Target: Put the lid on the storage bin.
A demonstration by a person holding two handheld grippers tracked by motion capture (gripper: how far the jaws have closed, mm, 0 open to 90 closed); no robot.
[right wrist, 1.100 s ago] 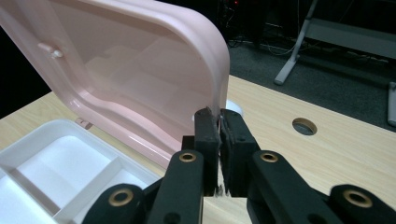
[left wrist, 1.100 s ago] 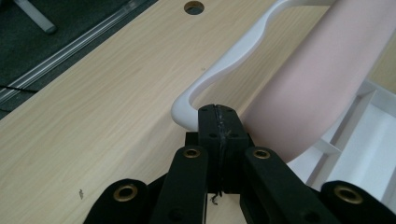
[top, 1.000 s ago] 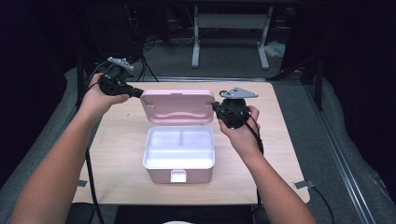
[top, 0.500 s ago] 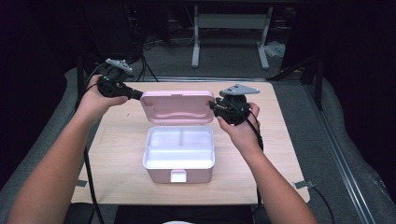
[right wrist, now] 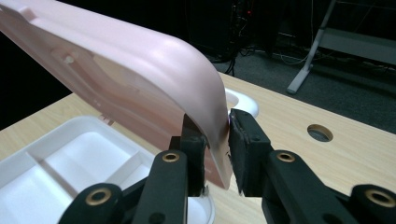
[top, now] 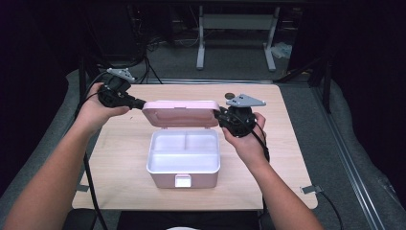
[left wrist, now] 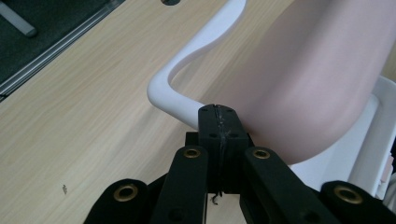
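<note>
**Both grippers on the pink lid**

High view first: I've got the box (top: 184,160) sitting mid-table (top: 287,158), white tray inside with two compartments, latch facing me. The lid (top: 181,113) stands raised above the back edge of the box. My left gripper (top: 139,102) meets its left end, my right gripper (top: 221,116) its right end, each hand wrapped around its tool. A small round hole (top: 230,96) in the tabletop shows just behind the right gripper.

Left gripper view now: my jaws are pressed tight together, tips meeting at the white rim of the lid (left wrist: 327,70). I can't tell whether they pinch any of that rim or just butt against it. Bare wood lies to the left, the pink shell fills the right.

Right gripper view: here the jaws straddle the lid's (right wrist: 140,84) curved edge, one pad under, one over. They've just been closing after springing wider, and the pads sit against the pink plastic on both sides. The tray (right wrist: 70,172) lies below at left, the hole (right wrist: 320,133) at right.
</note>
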